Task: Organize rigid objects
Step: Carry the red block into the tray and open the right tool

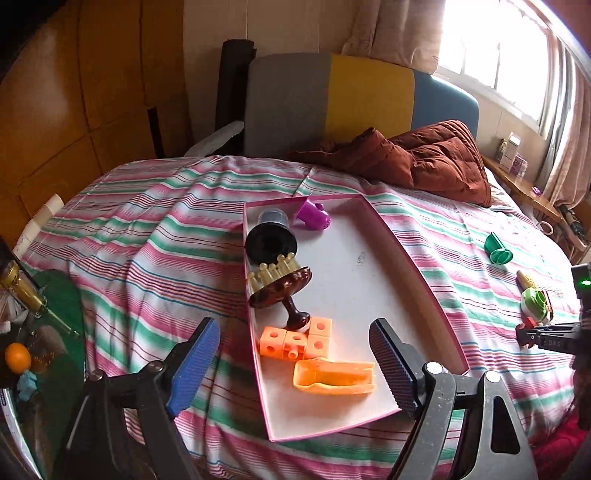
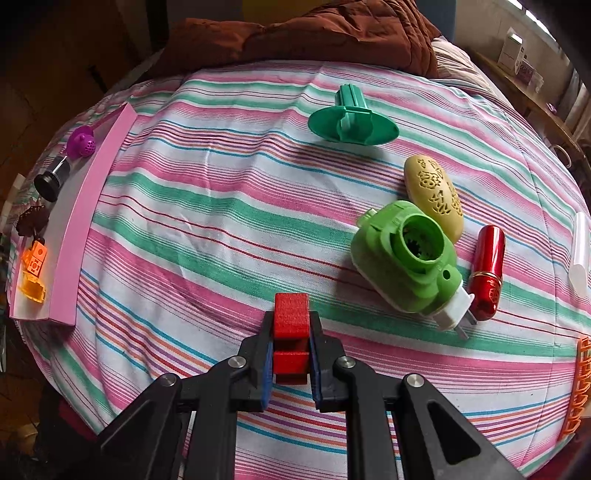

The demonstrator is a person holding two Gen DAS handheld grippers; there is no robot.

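Here, right gripper (image 2: 291,354) pinching red block (image 2: 291,317); left gripper (image 1: 295,365) spread, empty; no legible writing.

A bed (image 1: 155,221) under a pink, green and white striped sheet. At 12 o'clock, a grey, yellow and blue headboard (image 1: 332,107); at 9 o'clock, wood panelling (image 1: 74,110); at 2 o'clock, a sunlit window (image 1: 495,48) with curtains (image 1: 402,29).

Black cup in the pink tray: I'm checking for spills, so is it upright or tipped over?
Tipped over: the black cup lies on its side in the pink tray, mouth facing the camera.
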